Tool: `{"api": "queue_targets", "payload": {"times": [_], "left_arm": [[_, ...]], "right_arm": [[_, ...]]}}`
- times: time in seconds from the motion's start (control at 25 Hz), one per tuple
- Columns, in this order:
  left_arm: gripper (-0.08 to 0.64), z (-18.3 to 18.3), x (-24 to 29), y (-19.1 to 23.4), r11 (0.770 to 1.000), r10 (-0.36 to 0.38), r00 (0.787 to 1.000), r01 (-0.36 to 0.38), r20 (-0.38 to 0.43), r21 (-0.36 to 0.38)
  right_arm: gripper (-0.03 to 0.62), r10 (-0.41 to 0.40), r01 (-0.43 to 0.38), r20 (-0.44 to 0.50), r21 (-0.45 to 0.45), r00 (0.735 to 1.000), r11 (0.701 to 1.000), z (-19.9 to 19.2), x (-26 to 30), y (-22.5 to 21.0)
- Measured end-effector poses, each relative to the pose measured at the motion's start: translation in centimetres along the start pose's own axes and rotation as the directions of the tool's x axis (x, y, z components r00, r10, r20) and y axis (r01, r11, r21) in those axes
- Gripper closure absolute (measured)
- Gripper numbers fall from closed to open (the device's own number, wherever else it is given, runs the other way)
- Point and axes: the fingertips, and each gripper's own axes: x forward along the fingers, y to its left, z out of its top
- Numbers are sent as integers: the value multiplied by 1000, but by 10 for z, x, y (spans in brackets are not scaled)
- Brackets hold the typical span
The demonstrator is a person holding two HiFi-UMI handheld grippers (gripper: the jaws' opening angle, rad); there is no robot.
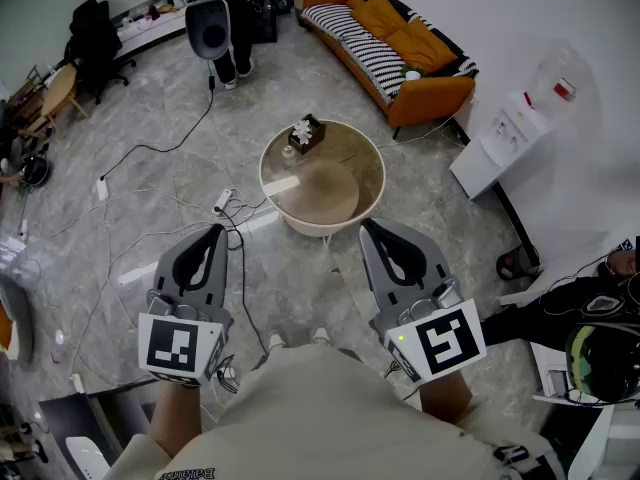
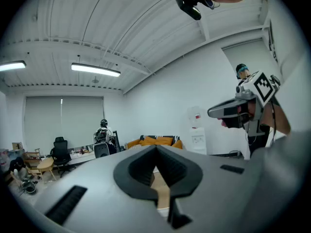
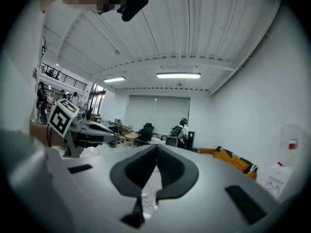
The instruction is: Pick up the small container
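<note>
The small container (image 1: 305, 135), a dark box with a white tuft on top, stands at the far left rim of a round beige table (image 1: 345, 203) ahead of me. Both grippers are held low and close to my body, well short of the table. The left gripper (image 1: 217, 230) points forward with its jaws together and nothing between them. The right gripper (image 1: 367, 225) is likewise shut and empty. In the left gripper view the left gripper's tips (image 2: 156, 147) meet, with the right gripper (image 2: 243, 108) off to the side. In the right gripper view the right gripper's tips (image 3: 156, 147) meet too.
Cables and a power strip (image 1: 222, 201) lie across the floor left of the table. An orange sofa (image 1: 390, 38) stands beyond it, a white water dispenser (image 1: 510, 133) to the right. A black speaker stand (image 1: 210, 28) and office chairs (image 1: 95, 33) are at the back left. A person (image 1: 600, 353) sits at the right.
</note>
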Motion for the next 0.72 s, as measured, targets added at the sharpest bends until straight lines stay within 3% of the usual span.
{"api": "queue_targets", "payload": {"times": [0.36, 0.72], "left_arm": [[554, -1, 11, -8, 1000, 2, 1000, -2, -8, -1], [554, -4, 33, -21, 1000, 17, 999, -17, -31, -2]], "right_arm": [[595, -8, 8, 3, 25, 1000, 1000, -6, -2, -16], [595, 48, -47, -20, 40, 999, 998, -22, 4, -35]]}}
